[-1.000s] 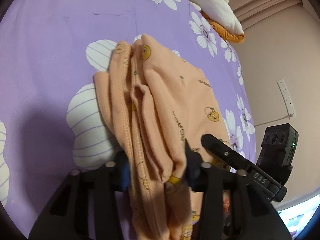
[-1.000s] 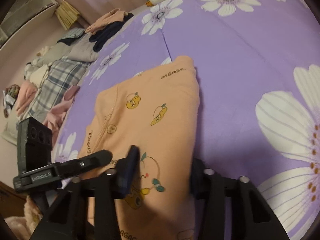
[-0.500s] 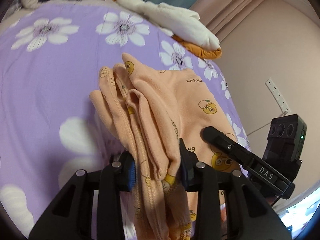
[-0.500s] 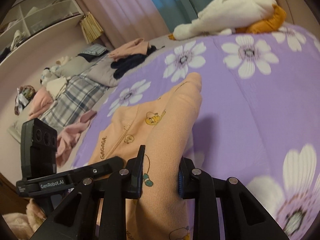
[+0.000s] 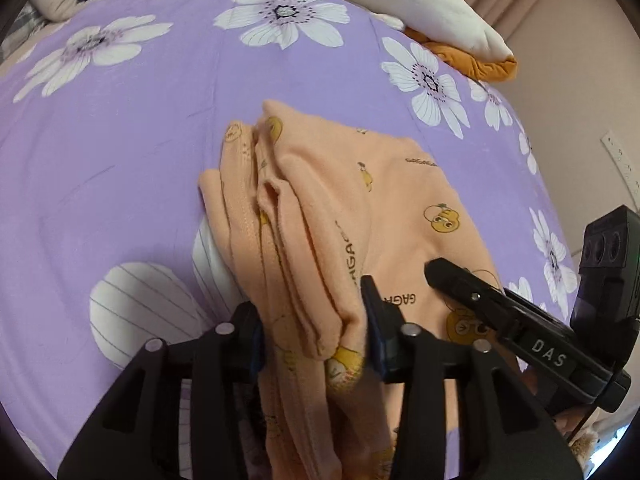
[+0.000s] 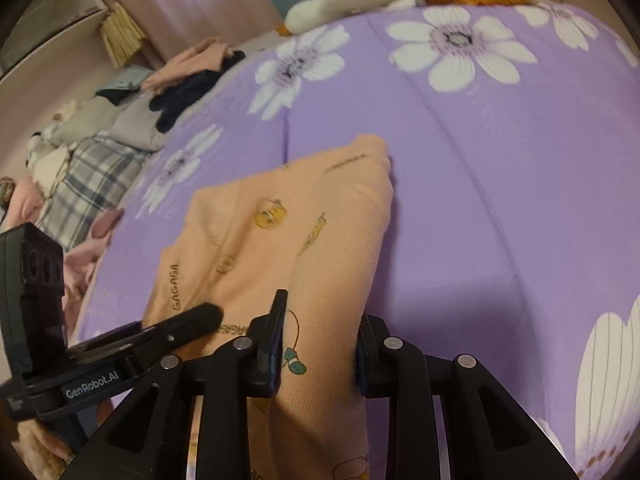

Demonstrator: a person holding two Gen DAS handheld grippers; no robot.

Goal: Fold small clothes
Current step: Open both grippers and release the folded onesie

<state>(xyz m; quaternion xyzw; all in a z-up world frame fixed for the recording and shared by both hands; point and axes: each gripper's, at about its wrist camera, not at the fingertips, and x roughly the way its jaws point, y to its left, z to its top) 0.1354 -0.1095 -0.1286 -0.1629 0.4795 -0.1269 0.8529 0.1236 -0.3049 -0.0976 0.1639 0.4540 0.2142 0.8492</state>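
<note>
garment on bedsheet, pillow behind, clothes pile left

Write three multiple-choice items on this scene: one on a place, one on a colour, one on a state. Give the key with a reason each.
1. Where does the white and orange bundle lie?
A. at the far edge of the bed
B. between the left tongs
C. on top of the peach garment

2. What colour is the bed sheet?
A. green with stripes
B. purple with white flowers
C. plain grey

3. What are the left tongs doing?
A. open above bare sheet
B. closed on nothing
C. shut on a bunched edge of the peach garment

Key: 1 A, the bundle sits beyond the garment by the wall. 2 B, flowers show across the purple sheet. 3 C, folds of cloth are pinched between the two fingers.
</note>
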